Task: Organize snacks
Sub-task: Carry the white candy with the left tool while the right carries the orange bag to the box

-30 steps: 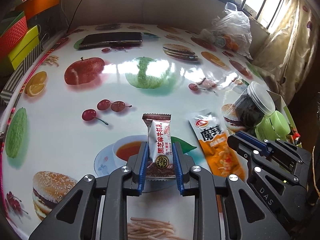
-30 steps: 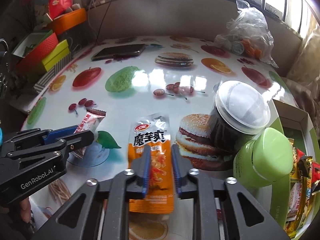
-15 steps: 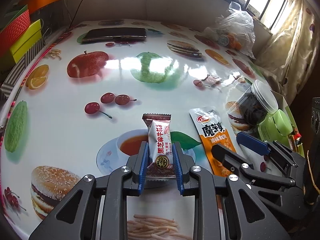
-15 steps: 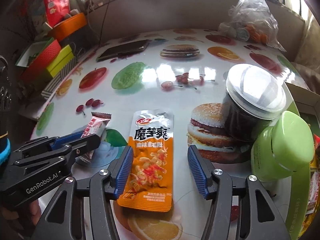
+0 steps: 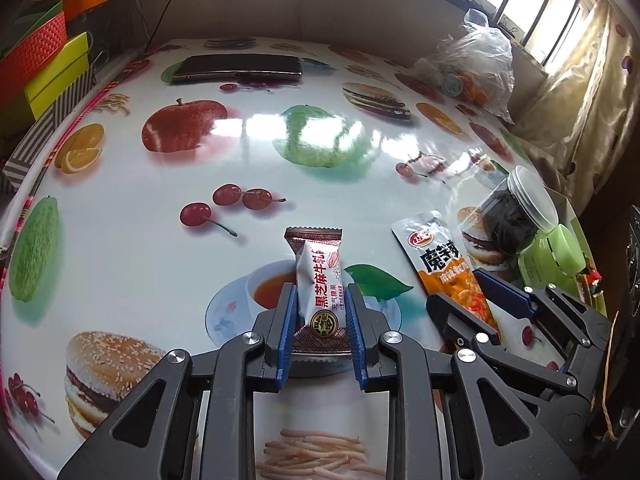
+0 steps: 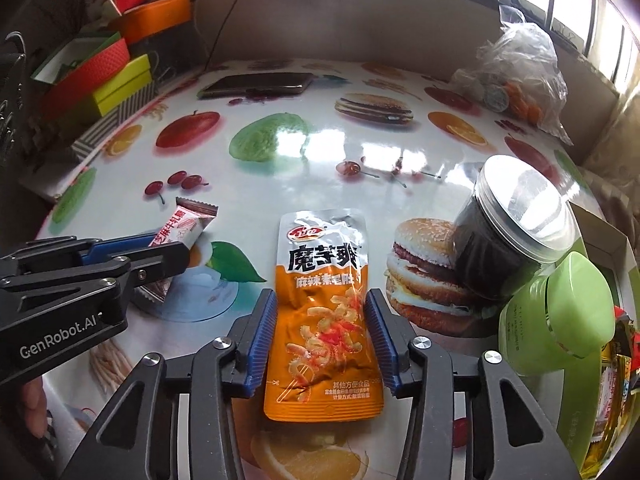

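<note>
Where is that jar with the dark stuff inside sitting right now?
The jar stands on the table's right side in the right wrist view, beside the printed burger, right of the orange snack pouch, with a green container just in front.

Left hand-held gripper (image 5: 322, 312) clamps white candy bar (image 5: 319, 292) above table (image 5: 120, 248).

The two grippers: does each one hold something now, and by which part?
The left gripper holds the white candy by its lower half. The right gripper's jaws are closing around the orange packet, by its long edges, not yet gripping.
</note>
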The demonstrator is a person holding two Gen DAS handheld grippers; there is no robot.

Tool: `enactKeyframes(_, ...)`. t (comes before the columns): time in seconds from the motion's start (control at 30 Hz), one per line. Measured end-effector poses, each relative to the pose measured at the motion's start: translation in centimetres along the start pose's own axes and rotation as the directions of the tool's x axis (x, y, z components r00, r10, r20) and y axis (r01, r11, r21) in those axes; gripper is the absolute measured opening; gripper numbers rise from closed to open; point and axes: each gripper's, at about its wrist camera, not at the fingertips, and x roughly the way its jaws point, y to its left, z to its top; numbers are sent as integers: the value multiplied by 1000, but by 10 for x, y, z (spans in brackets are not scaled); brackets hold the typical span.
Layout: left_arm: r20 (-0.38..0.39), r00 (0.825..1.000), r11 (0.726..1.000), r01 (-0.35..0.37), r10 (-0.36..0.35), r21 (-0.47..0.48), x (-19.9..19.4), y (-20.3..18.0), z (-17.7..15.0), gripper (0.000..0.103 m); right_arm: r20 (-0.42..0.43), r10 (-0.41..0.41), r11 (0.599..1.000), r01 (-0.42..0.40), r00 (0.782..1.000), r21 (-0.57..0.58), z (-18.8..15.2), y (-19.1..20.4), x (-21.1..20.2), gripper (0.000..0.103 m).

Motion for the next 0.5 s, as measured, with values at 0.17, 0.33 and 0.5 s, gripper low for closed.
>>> enactKeyframes(0.17,3,1000,1000,-3,3,2,-3,-1,-2,25,8,10,1000,-10,1000,13,-2,-1,-2,32)
enactKeyframes(0.33,15,1000,1000,-2,2,7,-8,-5,-1,25,23,14,999,-15,1000,29,-4,-4,-7,31)
enactKeyframes(0.5,18,1000,1000,-1,1,13,-11,-8,-2,25,39,20,999,-22,999,45,-5,-7,-14,31)
